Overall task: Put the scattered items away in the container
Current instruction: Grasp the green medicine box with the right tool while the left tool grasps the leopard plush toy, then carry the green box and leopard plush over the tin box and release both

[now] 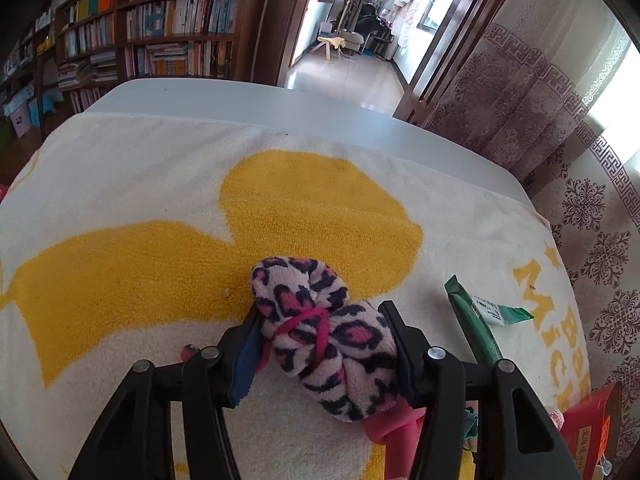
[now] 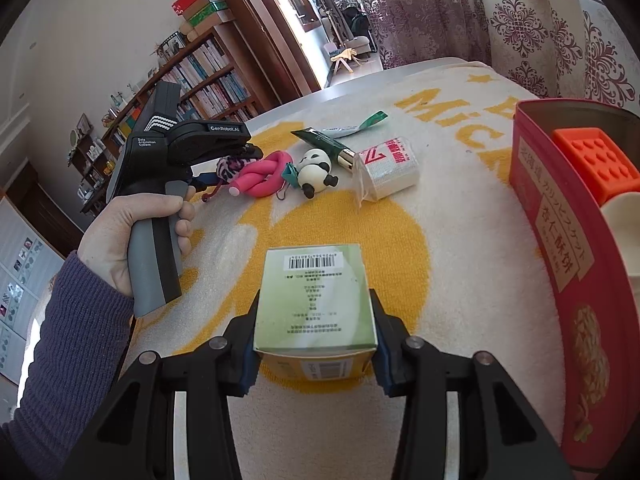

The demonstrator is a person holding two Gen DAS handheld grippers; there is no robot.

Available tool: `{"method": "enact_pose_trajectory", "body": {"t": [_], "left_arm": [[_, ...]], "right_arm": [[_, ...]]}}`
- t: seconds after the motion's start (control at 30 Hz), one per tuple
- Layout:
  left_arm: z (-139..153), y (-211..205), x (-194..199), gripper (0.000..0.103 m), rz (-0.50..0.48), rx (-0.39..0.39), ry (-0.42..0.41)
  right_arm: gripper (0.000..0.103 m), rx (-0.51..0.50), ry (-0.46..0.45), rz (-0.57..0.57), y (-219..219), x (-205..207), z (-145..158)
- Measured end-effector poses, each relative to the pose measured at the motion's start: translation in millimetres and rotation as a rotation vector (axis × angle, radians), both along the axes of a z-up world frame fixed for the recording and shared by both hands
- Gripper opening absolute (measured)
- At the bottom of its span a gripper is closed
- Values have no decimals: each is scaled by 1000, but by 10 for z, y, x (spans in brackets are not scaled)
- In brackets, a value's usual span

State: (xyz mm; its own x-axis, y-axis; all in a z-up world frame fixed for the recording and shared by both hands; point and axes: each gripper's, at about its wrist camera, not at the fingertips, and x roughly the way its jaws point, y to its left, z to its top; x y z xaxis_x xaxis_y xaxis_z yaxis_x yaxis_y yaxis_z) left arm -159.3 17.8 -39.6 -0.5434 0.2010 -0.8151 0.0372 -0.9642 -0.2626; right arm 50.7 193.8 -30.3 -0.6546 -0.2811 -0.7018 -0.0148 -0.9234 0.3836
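Towel (image 2: 440, 240), one tin (image 2: 560, 240), one box (image 2: 316, 296), one panda (image 2: 316, 170).

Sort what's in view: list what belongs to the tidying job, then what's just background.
Job: leopard scrunchie, green box, pink twist, panda, clip, tube, bandage roll, red tin.
Background: towel, bookshelves, curtains.

**A lived-in home study**

Tall wooden bookshelves (image 1: 160, 20) are running along the wall, patterned curtains (image 1: 520, 92) are hanging by the window, and an open doorway (image 1: 352, 32) is showing a sunlit room with chairs. A yellow-and-white towel (image 1: 160, 184) is covering the table (image 1: 240, 100).
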Motion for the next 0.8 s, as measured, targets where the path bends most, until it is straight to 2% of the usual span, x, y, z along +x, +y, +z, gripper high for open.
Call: {"method": "enact_pose_trajectory", "body": {"t": [0.23,0.53,0.67,0.8], "left_arm": [[331,-249,578,57,3,49,95],[825,-397,1456,57,-45,103,235],[961,-354,1682,57,-75,89,261],[958,-232,1852,57,-114,85,260]], "right_arm": [[49,-2,17,-16,29,20,18],[49,-7,68,-63,114,114,84],[49,11,91,-89,145,179,131],[49,46,131,-98,161,357,277]]}}
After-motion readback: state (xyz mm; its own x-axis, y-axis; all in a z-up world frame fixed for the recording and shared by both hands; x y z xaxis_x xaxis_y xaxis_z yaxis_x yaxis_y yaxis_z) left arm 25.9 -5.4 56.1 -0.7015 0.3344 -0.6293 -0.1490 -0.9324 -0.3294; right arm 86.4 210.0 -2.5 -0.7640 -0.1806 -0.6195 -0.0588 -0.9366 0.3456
